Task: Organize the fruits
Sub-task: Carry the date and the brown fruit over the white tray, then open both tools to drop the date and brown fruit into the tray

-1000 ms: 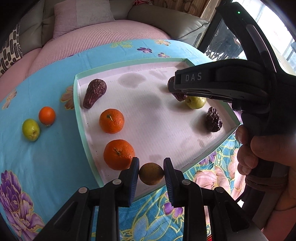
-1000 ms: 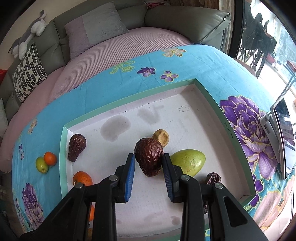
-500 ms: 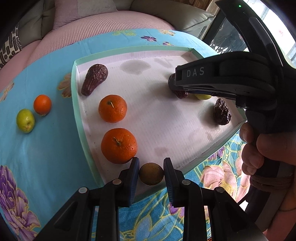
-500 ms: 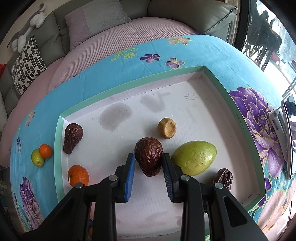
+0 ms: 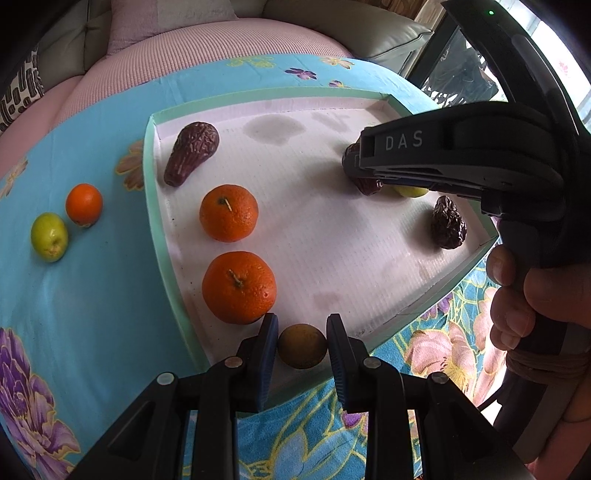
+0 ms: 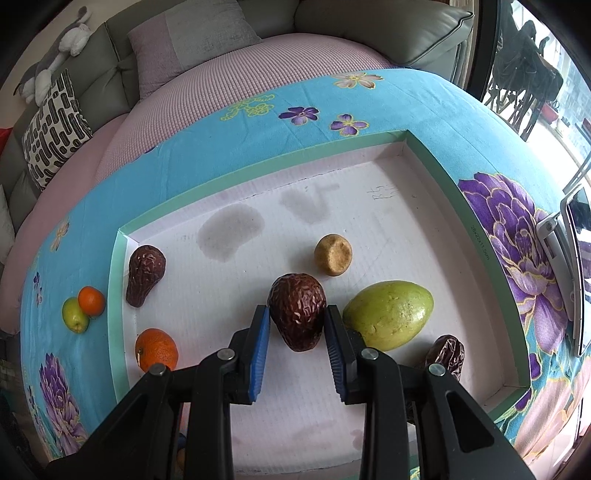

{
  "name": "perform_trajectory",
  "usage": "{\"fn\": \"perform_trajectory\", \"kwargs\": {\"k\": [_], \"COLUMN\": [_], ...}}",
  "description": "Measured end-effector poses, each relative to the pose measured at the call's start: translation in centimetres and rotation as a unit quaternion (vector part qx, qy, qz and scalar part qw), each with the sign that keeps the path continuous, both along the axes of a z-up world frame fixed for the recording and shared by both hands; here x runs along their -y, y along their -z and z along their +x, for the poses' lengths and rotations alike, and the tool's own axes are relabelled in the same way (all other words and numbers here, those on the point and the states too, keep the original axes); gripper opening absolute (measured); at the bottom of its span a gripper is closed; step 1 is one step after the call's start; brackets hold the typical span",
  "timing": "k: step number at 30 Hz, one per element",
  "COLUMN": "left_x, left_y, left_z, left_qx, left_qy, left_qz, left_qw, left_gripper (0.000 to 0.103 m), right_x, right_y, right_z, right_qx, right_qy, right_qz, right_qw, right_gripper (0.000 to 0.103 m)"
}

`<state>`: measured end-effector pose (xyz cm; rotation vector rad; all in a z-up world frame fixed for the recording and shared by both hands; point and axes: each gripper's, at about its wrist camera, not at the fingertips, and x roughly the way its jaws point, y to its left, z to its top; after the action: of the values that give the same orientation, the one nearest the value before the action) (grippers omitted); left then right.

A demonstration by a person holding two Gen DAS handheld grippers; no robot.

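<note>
A wide, shallow tray (image 6: 476, 229) with a mint-green rim and a stained white floor is lying on a turquoise flowered cloth (image 6: 207, 147) in front of a grey sofa (image 6: 369, 22), with faint handwriting too small to read on its floor and rim. The right gripper (image 6: 297, 325), with "DAS" showing on its body in the left wrist view, is clamping a wrinkled dark brown avocado (image 6: 297, 314) over the tray floor just beside a big green mango (image 6: 388, 314). The left gripper (image 5: 302, 345) is pinching a small round brownish fruit (image 5: 302, 346) at the tray's near edge, just beside the nearer of two oranges (image 5: 239, 286).
</note>
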<state>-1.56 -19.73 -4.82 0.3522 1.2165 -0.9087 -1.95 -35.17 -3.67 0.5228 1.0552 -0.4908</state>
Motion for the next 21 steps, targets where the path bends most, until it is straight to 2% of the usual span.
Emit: {"fn": "perform_trajectory", "kwargs": {"k": [13,21], "left_x": [-0.1,-0.6], "left_y": [-0.1,-1.2], "left_z": [0.5,0.5], "left_qx": [-0.012,-0.016], "left_qy": [0.0,0.002], "left_qz": [-0.004,-0.024], "left_qw": [0.9999,0.9996], "left_gripper": [0.03,0.031], "right_x": [0.3,0.6], "right_y": [0.0,-0.9], "right_z": [0.1,-0.1], "right_qx": [-0.002,0.004], "right_qy": [0.003,0.006], "right_qz": [0.0,-0.01], "right_qw": [1.0,1.0], "right_gripper": [0.032,0.033]}}
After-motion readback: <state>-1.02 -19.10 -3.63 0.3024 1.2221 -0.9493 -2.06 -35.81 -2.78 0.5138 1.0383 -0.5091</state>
